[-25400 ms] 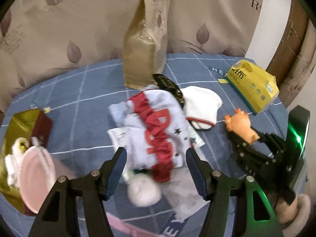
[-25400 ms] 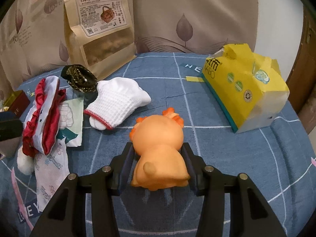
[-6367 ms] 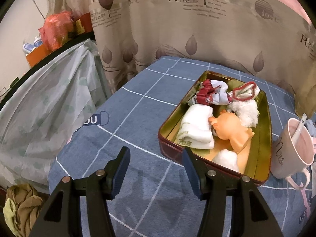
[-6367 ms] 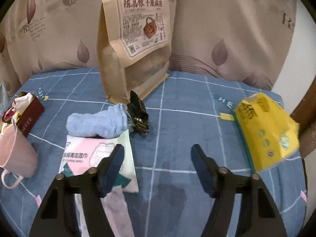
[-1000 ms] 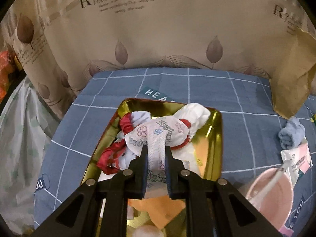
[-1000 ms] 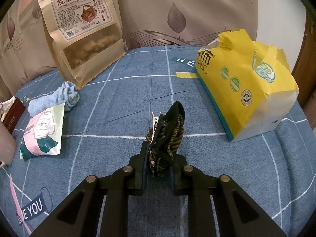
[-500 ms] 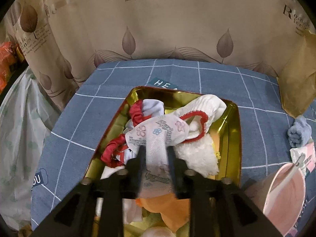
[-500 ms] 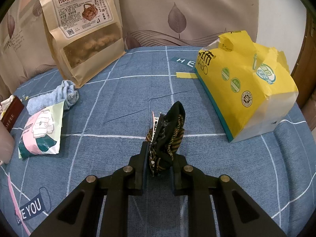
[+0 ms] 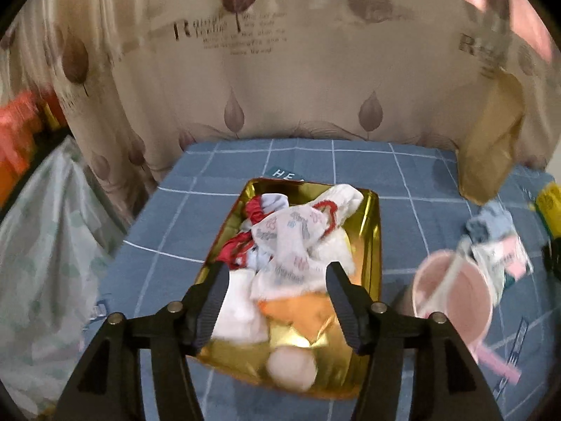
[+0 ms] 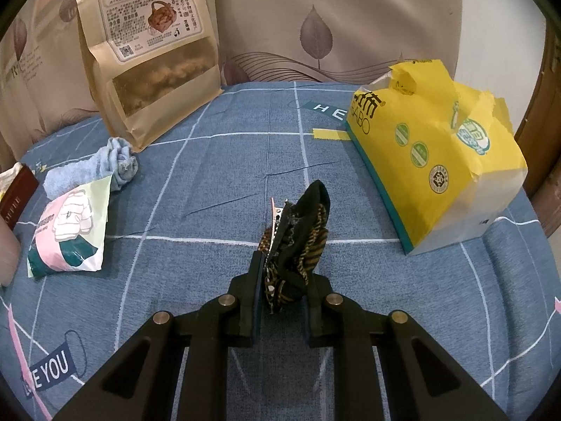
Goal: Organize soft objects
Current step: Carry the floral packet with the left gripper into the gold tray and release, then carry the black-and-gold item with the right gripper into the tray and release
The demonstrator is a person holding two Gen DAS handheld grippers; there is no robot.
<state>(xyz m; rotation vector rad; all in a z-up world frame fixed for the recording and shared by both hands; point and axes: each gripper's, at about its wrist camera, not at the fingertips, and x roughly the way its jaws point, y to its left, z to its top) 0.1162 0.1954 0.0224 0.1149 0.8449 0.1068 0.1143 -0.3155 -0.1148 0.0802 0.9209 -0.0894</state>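
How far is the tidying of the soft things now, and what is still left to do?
Done: several soft things lie in the gold tin; the left tool is opening, nothing between its fingers. In hand: the right tool grips a dark hair clip. Left: the blue towel on the cloth.

Tin (image 9: 372, 231) on tablecloth (image 9: 217, 189), soft items (image 9: 291, 245) inside; mug (image 9: 452, 298) right of tin.

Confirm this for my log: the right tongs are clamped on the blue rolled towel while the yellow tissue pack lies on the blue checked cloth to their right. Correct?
Not quite. In the right wrist view the right tongs are clamped on a dark patterned hair clip, not the blue rolled towel, which lies free on the cloth far to the left. The yellow tissue pack does lie to their right.
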